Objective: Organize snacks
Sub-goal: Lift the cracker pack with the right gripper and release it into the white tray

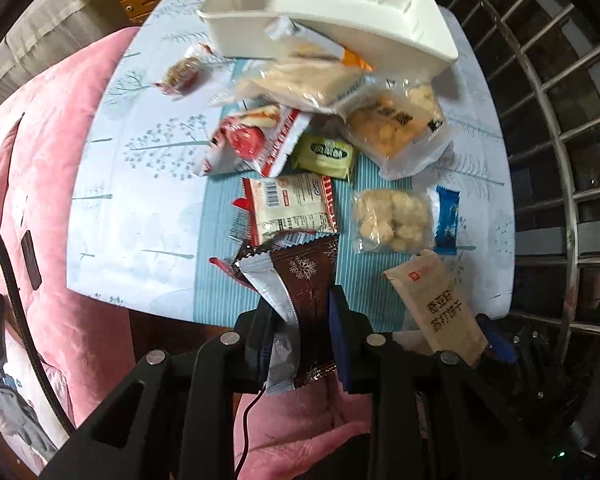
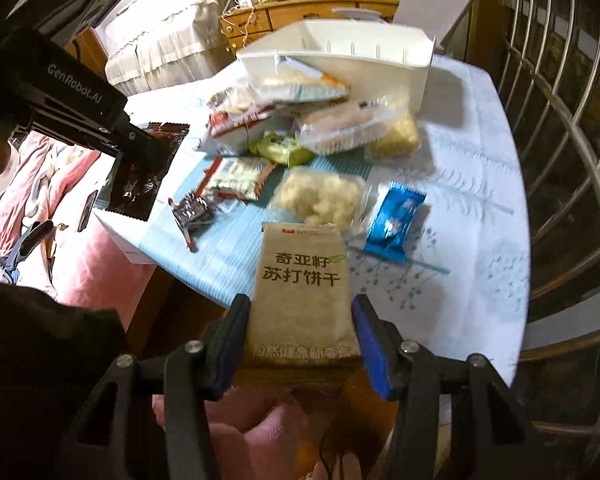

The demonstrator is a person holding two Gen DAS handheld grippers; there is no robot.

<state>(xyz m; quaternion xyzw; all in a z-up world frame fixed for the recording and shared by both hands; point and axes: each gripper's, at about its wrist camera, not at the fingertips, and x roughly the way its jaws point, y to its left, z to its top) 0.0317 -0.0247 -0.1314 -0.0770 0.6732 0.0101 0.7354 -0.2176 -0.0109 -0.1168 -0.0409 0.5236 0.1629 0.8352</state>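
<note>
Fingers of the left gripper [image 1: 300,320] clamp a brown wrapper [image 1: 308,280] at lower centre; the right gripper [image 2: 300,332] pinches a tan cracker pack [image 2: 304,292]. Most snacks lie piled mid-frame on the bench [image 1: 140,200], leaning on the white bin [image 1: 340,12] at top, so sorting looks barely begun.

The brown wrapper [image 1: 306,280] was glossy foil with a silver lining, and the tan pack [image 2: 302,292] looked like matt paper. The fingers [image 2: 370,344] were matt black plastic with blue rubbery pads. The bin [image 1: 340,12] at the far side was smooth white plastic. A smooth printed cloth covered the counter [image 1: 140,200]. The blue packet [image 2: 394,220] shone like foil. At left lay a soft pink blanket [image 1: 60,128].
</note>
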